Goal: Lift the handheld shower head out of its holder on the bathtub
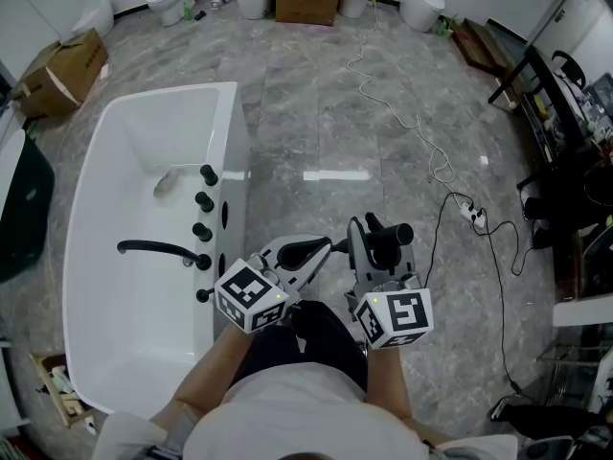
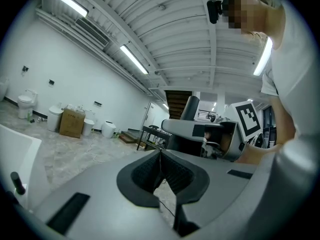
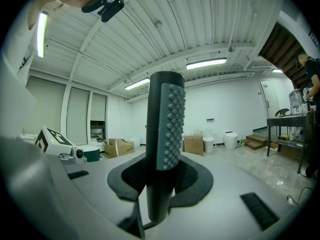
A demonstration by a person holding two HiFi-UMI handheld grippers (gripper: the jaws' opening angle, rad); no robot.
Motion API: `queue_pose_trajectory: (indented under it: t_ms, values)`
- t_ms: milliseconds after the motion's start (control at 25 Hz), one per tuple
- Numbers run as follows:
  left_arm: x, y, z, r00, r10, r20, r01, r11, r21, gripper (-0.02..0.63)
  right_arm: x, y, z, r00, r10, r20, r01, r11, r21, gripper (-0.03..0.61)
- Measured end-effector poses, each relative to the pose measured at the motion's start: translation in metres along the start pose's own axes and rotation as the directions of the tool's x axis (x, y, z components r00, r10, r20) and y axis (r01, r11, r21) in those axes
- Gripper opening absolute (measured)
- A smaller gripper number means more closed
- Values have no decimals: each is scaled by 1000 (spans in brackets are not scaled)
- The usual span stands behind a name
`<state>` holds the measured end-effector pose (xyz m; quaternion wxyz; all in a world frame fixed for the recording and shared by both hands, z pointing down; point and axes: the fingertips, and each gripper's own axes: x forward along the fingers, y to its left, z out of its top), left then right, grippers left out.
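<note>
Where jaws meet, right claw (image 3: 159, 184) clamps shower head (image 3: 167, 124).

Left tongs (image 2: 161, 168) closed and empty, right tongs (image 3: 159, 181) mid-grip, level.

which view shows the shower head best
The right gripper view: the shower head stands upright, nubbed face plain, clamped in the right gripper. The head view shows only its dark end; the left gripper view, nothing sure.

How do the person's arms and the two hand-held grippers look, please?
The left hand-held gripper and the right hand-held gripper each have a light grey body, black ribbed pads and a white cube with black square markers. The person wears a white short-sleeved shirt and dark trousers.
</note>
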<state>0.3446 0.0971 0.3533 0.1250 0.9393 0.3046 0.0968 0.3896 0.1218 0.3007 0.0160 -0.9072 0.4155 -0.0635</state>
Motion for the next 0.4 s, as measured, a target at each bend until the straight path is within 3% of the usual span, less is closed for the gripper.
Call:
queue_pose_trajectory:
  t_ms: [400]
  values:
    - [6, 1, 4, 1000, -14, -7, 14, 1000, 8, 11, 3, -18, -3, 1000, -29, 1, 29, 996, 80, 106]
